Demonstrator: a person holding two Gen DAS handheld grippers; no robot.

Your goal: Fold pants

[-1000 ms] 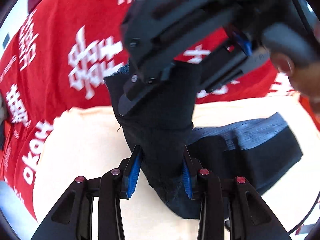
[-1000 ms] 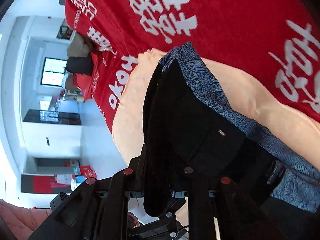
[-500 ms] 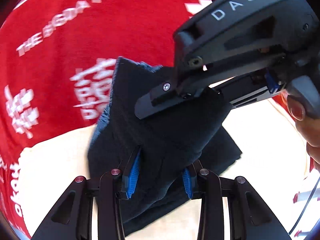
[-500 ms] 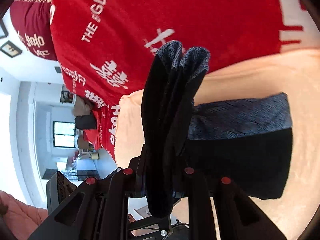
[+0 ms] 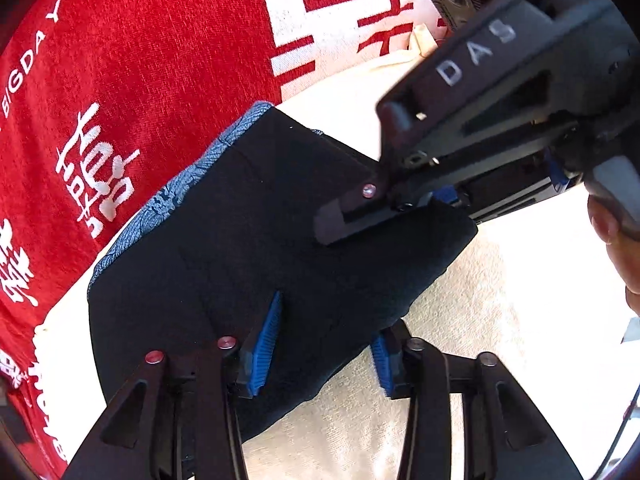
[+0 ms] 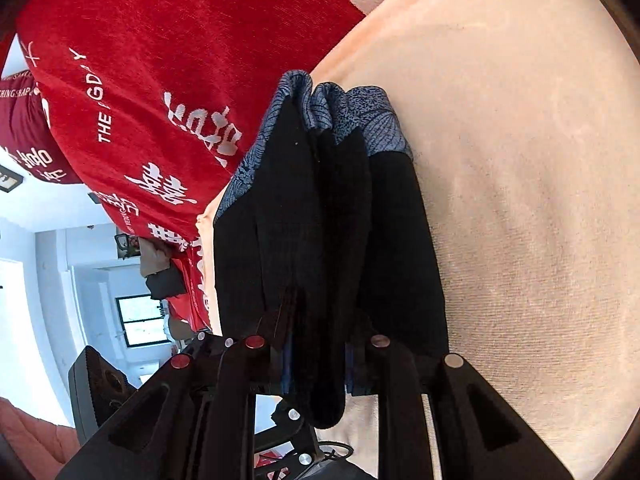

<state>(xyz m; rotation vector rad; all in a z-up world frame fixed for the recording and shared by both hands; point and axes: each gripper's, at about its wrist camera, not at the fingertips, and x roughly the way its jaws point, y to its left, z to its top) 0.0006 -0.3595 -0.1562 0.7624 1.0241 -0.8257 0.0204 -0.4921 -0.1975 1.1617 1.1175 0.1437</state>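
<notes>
The black pants (image 5: 256, 248) with a blue patterned band lie folded in layers on a cream towel (image 5: 472, 320). My left gripper (image 5: 324, 344) is shut on the near edge of the pants. My right gripper (image 6: 316, 364) is shut on the other end of the same folded edge; the pants (image 6: 332, 216) hang bunched in several layers between its fingers. In the left wrist view the right gripper (image 5: 400, 204) reaches in from the upper right and rests on the fabric.
A red blanket (image 5: 140, 80) with white lettering covers the surface beyond the towel. In the right wrist view the cream towel (image 6: 520, 160) spreads to the right, and a room with a window (image 6: 140, 320) shows at the left.
Both grippers carried the held edge over and down. The pants now lie doubled over on the towel, and the lower layer that showed to the right is covered.
</notes>
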